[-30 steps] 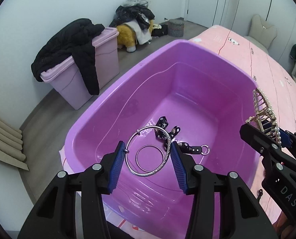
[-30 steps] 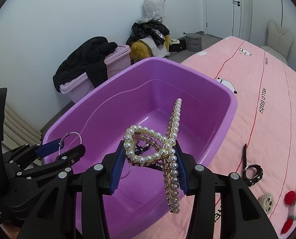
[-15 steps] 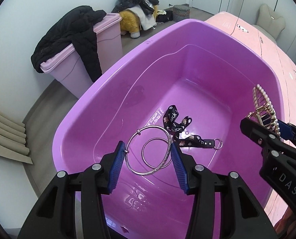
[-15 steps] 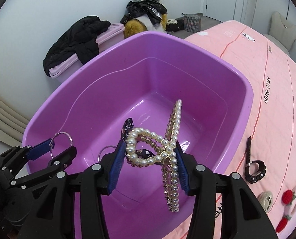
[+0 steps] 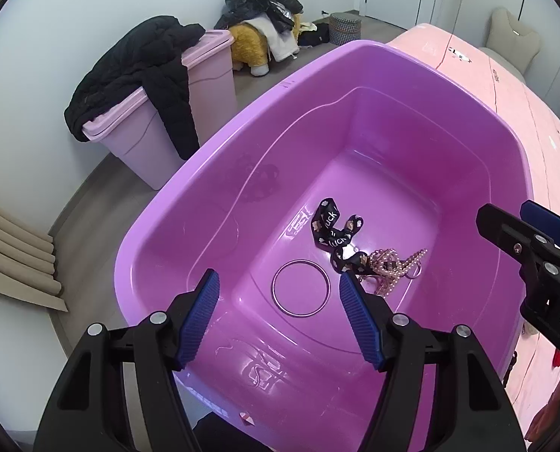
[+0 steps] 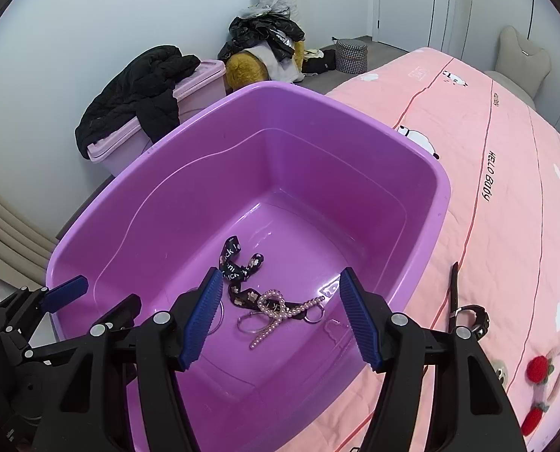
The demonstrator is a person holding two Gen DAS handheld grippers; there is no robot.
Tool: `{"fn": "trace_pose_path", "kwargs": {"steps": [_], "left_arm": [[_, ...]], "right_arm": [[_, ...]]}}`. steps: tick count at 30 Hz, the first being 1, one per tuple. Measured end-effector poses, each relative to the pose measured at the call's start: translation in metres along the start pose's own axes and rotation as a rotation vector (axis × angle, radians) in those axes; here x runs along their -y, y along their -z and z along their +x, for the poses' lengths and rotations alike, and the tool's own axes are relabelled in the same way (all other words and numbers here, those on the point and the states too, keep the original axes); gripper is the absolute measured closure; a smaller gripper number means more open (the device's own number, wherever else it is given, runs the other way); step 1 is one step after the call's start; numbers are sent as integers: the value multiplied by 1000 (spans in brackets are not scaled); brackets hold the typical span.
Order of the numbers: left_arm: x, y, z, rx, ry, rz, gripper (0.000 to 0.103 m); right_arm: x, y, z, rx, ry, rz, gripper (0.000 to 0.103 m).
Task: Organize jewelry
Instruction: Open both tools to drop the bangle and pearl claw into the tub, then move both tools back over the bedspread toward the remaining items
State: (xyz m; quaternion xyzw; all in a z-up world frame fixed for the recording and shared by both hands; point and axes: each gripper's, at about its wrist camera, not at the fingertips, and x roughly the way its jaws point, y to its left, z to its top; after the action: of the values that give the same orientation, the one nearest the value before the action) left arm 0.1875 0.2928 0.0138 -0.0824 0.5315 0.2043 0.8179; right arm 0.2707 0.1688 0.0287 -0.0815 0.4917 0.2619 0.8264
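A purple plastic tub [image 5: 355, 56] [image 6: 411, 139] sits on the pink bed. On its floor lie a black printed ribbon strap [image 5: 336, 237] [image 6: 238, 267], a pearl hair clip [image 5: 389, 267] [image 6: 280, 310] and a silver ring bangle [image 5: 301, 292]; another silver hoop [image 6: 249, 320] lies beside the pearls. My left gripper [image 5: 276, 309] is open and empty above the tub's near end. My right gripper [image 6: 276, 309] is open and empty above the tub.
On the pink bedspread [image 6: 505, 188] right of the tub lie a black wristwatch [image 6: 464, 312], a red strawberry hair tie [image 6: 539, 373] and a small round charm [image 6: 500, 367]. A pink bin with a black coat [image 5: 148, 86] stands on the floor by the wall.
Both grippers opened. The silver bangle left the left gripper and the pearl hair clip left the right gripper; both now lie on the tub floor.
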Motion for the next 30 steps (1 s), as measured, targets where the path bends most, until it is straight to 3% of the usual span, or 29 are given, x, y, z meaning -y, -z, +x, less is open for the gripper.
{"fn": "trace_pose_path", "kwargs": {"steps": [20,30], "left_arm": [[-2,14,-35,46,-6,5,38],[3,36,-67,98,13,29,38]], "right_arm": [[-2,11,-35,37,-1,10,41],[14,45,-80,98,-24,53,41]]}}
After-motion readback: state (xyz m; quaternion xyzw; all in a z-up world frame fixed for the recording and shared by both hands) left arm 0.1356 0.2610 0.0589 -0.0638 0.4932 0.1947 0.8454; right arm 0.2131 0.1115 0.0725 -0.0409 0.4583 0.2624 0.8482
